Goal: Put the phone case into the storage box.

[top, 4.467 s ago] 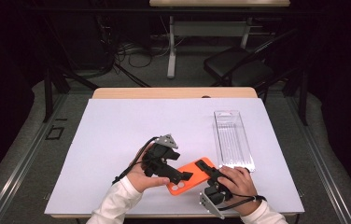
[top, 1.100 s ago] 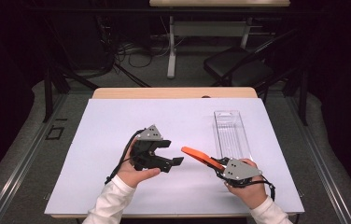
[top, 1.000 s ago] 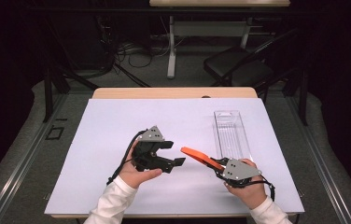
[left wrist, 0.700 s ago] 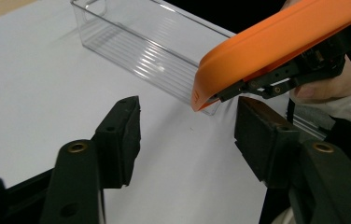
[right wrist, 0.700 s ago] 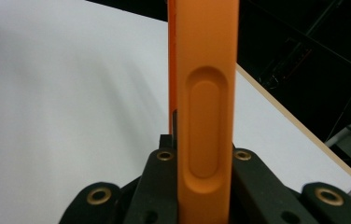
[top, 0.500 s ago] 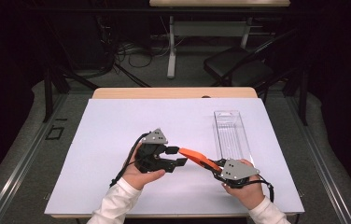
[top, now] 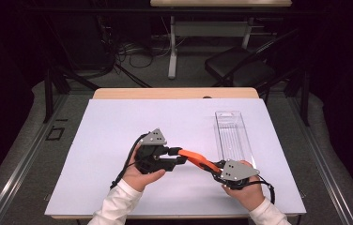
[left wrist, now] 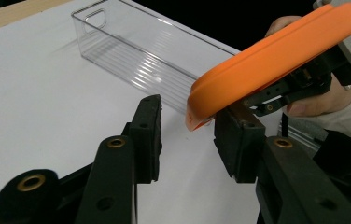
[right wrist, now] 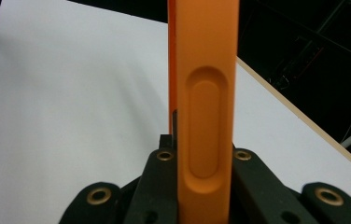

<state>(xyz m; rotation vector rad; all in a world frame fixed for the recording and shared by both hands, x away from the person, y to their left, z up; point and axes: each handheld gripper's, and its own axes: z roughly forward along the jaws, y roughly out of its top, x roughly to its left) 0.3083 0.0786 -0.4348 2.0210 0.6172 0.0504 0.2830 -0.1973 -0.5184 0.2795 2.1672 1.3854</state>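
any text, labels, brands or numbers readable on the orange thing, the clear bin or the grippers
None can be read. The orange case, the clear bin, the left gripper and the right gripper show no print, and the grey plates in the high view are bare.

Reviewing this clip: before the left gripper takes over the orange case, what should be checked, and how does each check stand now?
1. Right gripper shut on the orange case: ok.
2. Case end between the left gripper jaws: ok.
3. Left pads pressing the case: not ok; the jaws have just been closing, with a gap on one side.
4. Case lifted off the table: ok.
5. Clear bin empty: ok.
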